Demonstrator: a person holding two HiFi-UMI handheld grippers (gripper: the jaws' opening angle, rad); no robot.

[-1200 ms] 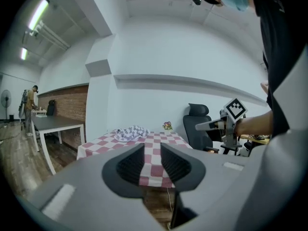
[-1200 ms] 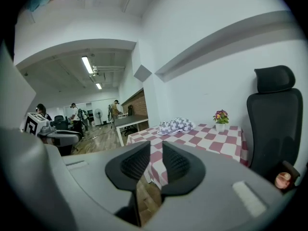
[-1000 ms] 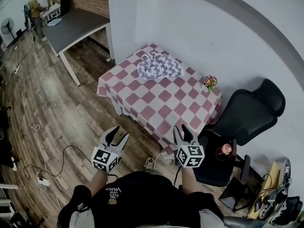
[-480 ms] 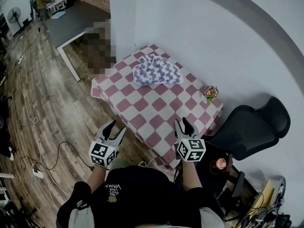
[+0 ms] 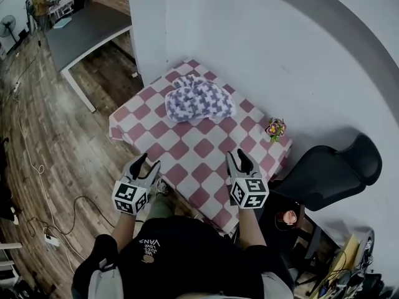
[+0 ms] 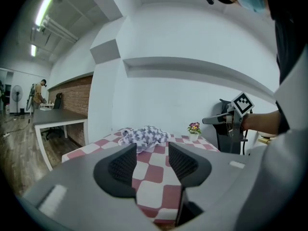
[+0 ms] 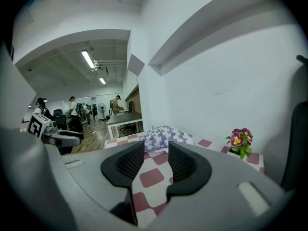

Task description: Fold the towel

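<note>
**Head view.** The crumpled grey-and-white patterned cloth towel (image 5: 198, 98) lies heaped at the far part of the table with the red-and-white checked cloth (image 5: 187, 151). It is well apart from both grippers. The left gripper (image 5: 144, 162) hovers off the table's near left edge, above the wooden floor. The right gripper (image 5: 240, 156) hovers over the near edge. Both forearms reach forward from the body, side by side, marker cubes uppermost.

Judgement: the step in hand is the approach. To do it well, both grippers should travel to the far side together. Each should seek a separate corner or free edge of the heap, so the towel can be drawn flat before any fold.

**Left gripper view.** The jaws stand moderately apart with nothing between them. The gripper tilts slightly down, aimed at the towel ahead.

**Right gripper view.** The jaws show a narrower gap, also empty. The towel sits straight ahead, and a small potted flower (image 7: 240, 141) stands to the right near the wall.
</note>
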